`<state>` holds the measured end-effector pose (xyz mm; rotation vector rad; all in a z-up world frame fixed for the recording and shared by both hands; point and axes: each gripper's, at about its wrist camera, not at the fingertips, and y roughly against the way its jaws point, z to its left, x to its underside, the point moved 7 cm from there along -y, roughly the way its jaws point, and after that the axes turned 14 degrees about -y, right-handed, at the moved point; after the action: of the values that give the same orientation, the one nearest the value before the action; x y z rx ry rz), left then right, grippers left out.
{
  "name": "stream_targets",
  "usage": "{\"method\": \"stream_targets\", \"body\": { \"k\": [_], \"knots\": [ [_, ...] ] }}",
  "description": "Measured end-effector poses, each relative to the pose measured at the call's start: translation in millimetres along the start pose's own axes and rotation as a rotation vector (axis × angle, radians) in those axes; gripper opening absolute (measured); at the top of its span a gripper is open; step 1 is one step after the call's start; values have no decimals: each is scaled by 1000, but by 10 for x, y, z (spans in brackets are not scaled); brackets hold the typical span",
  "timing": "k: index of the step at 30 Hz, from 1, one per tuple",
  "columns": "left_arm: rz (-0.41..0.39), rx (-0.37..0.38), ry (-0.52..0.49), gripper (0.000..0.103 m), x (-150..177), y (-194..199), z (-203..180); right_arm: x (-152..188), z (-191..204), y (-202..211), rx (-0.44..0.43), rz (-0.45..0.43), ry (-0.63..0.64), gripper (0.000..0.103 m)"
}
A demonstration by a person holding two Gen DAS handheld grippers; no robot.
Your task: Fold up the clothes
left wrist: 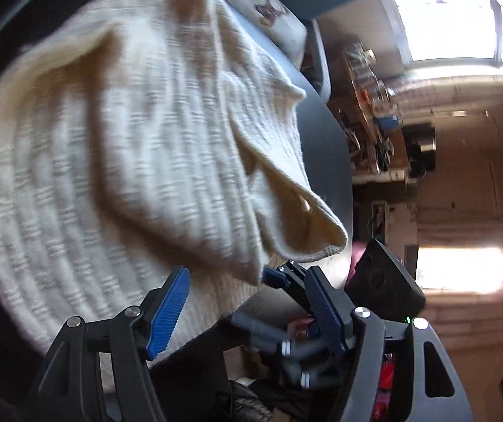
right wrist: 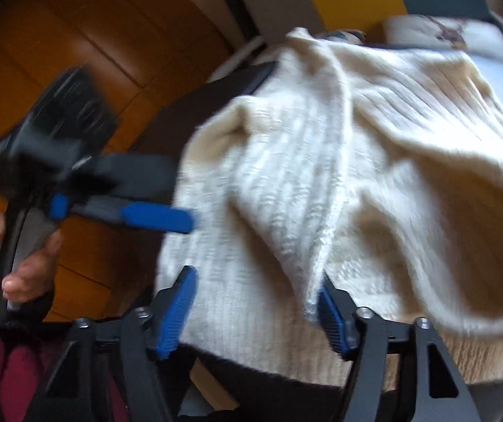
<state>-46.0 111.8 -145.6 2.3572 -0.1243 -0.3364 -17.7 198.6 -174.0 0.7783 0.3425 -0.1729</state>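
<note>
A cream sweater (left wrist: 110, 147) lies rumpled on the dark desk (left wrist: 325, 147). The left hand-held gripper (left wrist: 247, 302) and the right hand-held gripper (right wrist: 258, 313) both stand spread, pinching nothing.

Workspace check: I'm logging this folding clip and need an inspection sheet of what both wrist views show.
Surface: dark table, mostly covered by the garment.
Job's things: cream ribbed knit sweater, rumpled with raised folds, not yet folded flat.
Clutter: a pale cushion with a print beyond the sweater.
Grippers: left tongs open over the sweater's near edge; right tongs open, with a fold of knit lying against one pad. Neither grips cloth.
Cables: nothing seen.
Surroundings: bright windows and a crowded shelf; orange wooden panels; a hand holding the left tool.
</note>
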Motion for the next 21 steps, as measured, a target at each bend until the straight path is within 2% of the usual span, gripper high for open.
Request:
{"method": "stream_targets", "body": {
  "k": [1,3,6,8,10,14,18,21],
  "knots": [
    [13,-14,-17,69,-23,-35,-28,33,59,-12,-38,-4,-2,97],
    [35,-63,-44,69,-68,-100,-34,95,105,-75,-83,-6,-27,98],
    [106,-97,-55,69,-58,-205,7,172,137,-114,-132,-22,-65,98],
    [130,-157,-66,68,-40,-232,70,219,215,-91,-135,-51,-32,100],
    [169,-173,-59,68,-52,-285,126,281,316,-45,-154,-66,4,102],
    [199,-186,-56,68,-85,-372,176,405,289,74,-155,-61,36,102],
    [225,-199,-53,66,-118,-456,223,476,121,212,-97,-67,29,102],
    [226,-227,-68,62,-132,-496,237,499,-76,525,-30,-97,-32,102]
  ]
}}
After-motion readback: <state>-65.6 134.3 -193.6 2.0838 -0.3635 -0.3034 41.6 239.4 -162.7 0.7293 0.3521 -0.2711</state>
